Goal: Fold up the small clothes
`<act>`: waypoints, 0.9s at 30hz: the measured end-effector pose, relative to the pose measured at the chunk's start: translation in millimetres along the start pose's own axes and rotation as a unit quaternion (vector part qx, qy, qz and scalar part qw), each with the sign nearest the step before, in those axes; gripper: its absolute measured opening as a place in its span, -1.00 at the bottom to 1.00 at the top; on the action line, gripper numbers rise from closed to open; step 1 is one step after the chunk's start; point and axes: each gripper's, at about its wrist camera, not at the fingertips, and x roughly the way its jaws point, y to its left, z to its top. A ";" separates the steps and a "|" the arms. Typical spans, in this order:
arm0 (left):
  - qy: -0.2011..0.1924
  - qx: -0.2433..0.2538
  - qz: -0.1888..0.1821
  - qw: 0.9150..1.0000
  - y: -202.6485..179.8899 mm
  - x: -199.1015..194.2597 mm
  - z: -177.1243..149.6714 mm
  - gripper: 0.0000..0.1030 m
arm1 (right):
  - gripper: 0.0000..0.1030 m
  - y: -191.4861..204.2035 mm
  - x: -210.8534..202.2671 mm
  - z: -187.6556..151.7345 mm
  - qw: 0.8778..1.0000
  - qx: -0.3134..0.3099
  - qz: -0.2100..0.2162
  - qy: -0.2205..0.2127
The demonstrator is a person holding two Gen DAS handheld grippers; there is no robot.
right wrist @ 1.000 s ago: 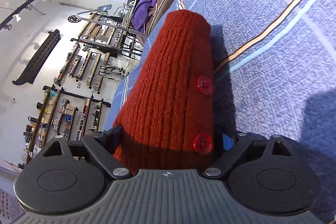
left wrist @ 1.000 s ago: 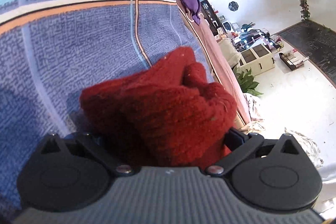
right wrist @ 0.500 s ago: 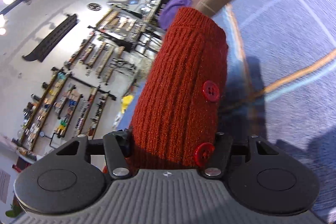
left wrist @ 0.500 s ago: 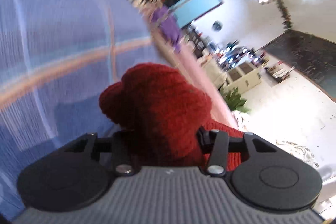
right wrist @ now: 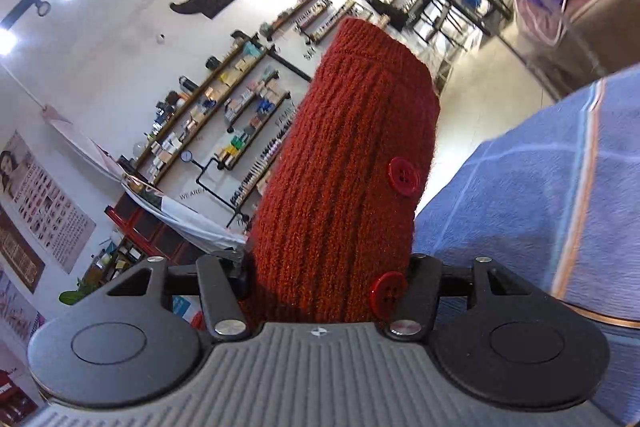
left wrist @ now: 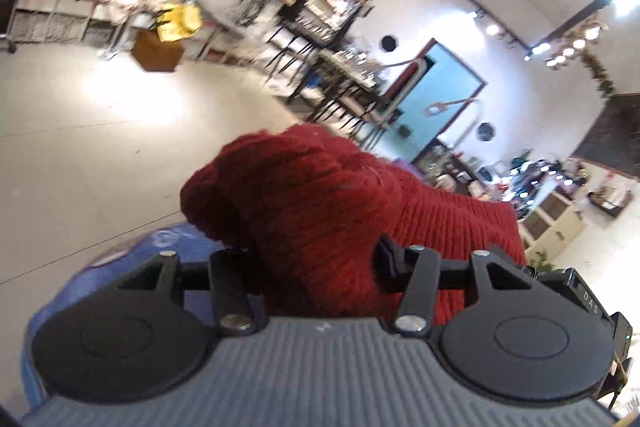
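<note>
Both tongs, left [left wrist: 316,263] and right [right wrist: 326,279], clamp the red knit garment [right wrist: 344,167], which juts forward between their fingers.

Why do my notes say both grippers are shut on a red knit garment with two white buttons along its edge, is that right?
Not quite. The buttons are red, not white, matching the knit; the right wrist view shows both along the edge. The rest holds: the left gripper and the right gripper are each shut on the red knit garment.
</note>
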 end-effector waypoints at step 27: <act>0.074 -0.050 0.088 0.992 121.0 -29.8 -0.7 1.00 | 1.00 -20.5 20.0 -17.8 0.991 0.029 -0.116 0.057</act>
